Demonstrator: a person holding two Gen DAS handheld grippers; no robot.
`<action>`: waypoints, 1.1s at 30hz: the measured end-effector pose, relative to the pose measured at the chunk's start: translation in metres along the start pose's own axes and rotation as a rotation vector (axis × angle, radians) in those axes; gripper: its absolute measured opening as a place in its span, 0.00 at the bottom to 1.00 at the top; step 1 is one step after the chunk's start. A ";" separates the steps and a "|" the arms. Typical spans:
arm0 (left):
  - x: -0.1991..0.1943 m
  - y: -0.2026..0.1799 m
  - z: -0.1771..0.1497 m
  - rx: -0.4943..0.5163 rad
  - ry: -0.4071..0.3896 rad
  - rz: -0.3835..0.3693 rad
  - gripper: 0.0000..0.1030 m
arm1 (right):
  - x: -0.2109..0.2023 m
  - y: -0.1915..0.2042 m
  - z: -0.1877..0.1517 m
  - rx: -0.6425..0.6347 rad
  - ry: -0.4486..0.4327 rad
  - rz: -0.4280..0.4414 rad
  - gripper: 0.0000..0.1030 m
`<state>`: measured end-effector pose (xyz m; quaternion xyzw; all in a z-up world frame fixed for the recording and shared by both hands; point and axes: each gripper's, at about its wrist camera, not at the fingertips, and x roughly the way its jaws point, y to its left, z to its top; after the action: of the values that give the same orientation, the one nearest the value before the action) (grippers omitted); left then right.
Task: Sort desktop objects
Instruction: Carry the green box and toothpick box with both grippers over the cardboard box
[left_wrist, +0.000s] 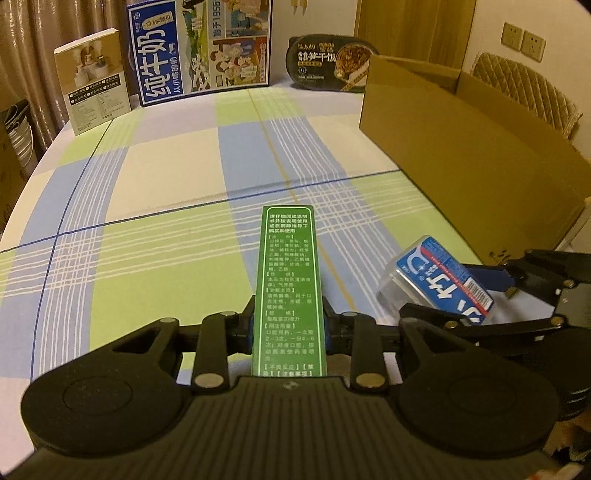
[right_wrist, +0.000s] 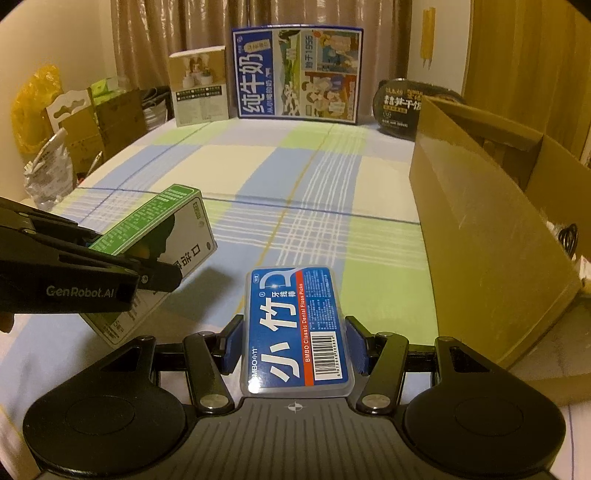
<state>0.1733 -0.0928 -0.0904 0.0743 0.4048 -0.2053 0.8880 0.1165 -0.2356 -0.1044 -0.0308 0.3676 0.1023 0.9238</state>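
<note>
Cardboard is walling off the right side of the table: an open brown carton (right_wrist: 491, 236) is standing there with its near wall upright and its flaps raised. Along the far edge, a small beige box (left_wrist: 94, 83), a tall blue milk carton case (left_wrist: 199, 48) and a dark oval meal tub (left_wrist: 328, 62) are lining up in front of the curtain, well apart from both grippers. The checked tablecloth (left_wrist: 166, 192) between them and the grippers is lying bare.

The left gripper (left_wrist: 288, 328) is clamping its pads on the narrow sides of a green medicine box (left_wrist: 288, 280), which is sticking forward and hanging above the cloth. The right gripper (right_wrist: 295, 347) is gripping a clear floss-pick case (right_wrist: 295, 328) with a blue label, its blue pads pressing on both long edges, also off the table. The two held items are sitting near each other, the green box to the left of the floss case, with the carton's wall just beside the right gripper. Bags and boxes (right_wrist: 74, 122) are crowding the floor past the table's left edge.
</note>
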 end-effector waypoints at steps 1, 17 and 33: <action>-0.003 -0.001 0.000 -0.002 -0.004 -0.002 0.25 | -0.002 0.001 0.000 -0.003 -0.004 0.002 0.52; -0.043 -0.017 0.005 -0.012 -0.033 0.007 0.25 | -0.044 -0.004 0.005 -0.004 -0.071 -0.042 0.52; -0.106 -0.070 0.032 0.012 -0.107 -0.033 0.25 | -0.149 -0.058 0.044 0.098 -0.241 -0.122 0.52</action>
<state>0.1031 -0.1337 0.0131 0.0617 0.3566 -0.2258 0.9044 0.0524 -0.3111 0.0287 0.0046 0.2559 0.0308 0.9662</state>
